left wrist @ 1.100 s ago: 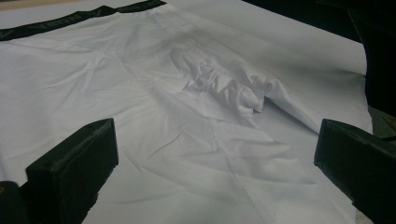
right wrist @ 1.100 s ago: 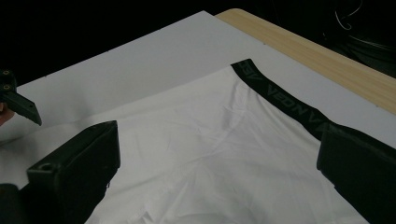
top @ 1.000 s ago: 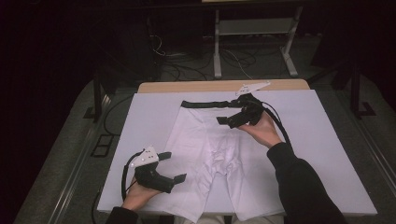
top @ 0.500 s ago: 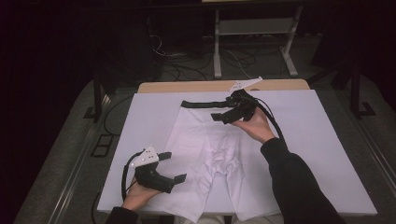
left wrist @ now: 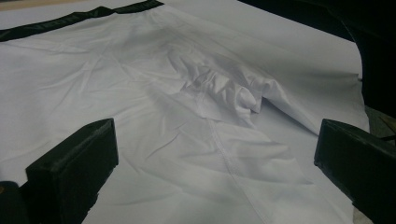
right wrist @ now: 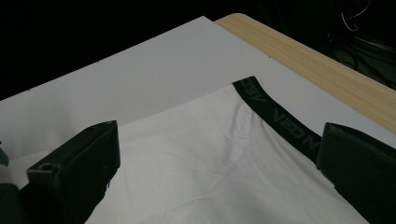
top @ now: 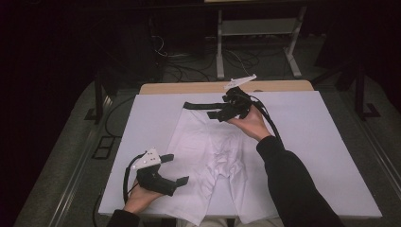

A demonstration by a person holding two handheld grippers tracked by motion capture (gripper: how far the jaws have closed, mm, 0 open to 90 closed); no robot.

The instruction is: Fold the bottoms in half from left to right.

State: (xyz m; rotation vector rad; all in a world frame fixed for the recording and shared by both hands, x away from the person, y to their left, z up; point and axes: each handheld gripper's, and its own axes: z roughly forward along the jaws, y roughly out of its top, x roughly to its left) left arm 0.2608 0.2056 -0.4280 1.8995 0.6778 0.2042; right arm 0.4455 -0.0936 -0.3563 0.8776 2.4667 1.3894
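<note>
Your tabletop [top: 331, 142] takes up the middle of the high view, covered by a white sheet, with a strip of bare wood along its far edge at the upper centre. On it the white shorts [top: 208, 156] lie flat in the centre of the frame, legs running toward the bottom edge and a bunch of creases at the crotch. The black waistband [top: 201, 105] sits at the upper centre, just short of the wood strip; in the right gripper view it crosses the right half of the frame, printed with lettering too dim to read fully. Your right claw [top: 222, 109] hovers over the waistband at the upper centre of the high view, jaws spread wide and pinching nothing; whether a jaw touches the cloth you cannot tell. Your left claw [top: 175, 170] is at the lower left, over the left leg's outer edge, jaws also spread wide and holding nothing, with the creased crotch between them in the left gripper view.
</note>
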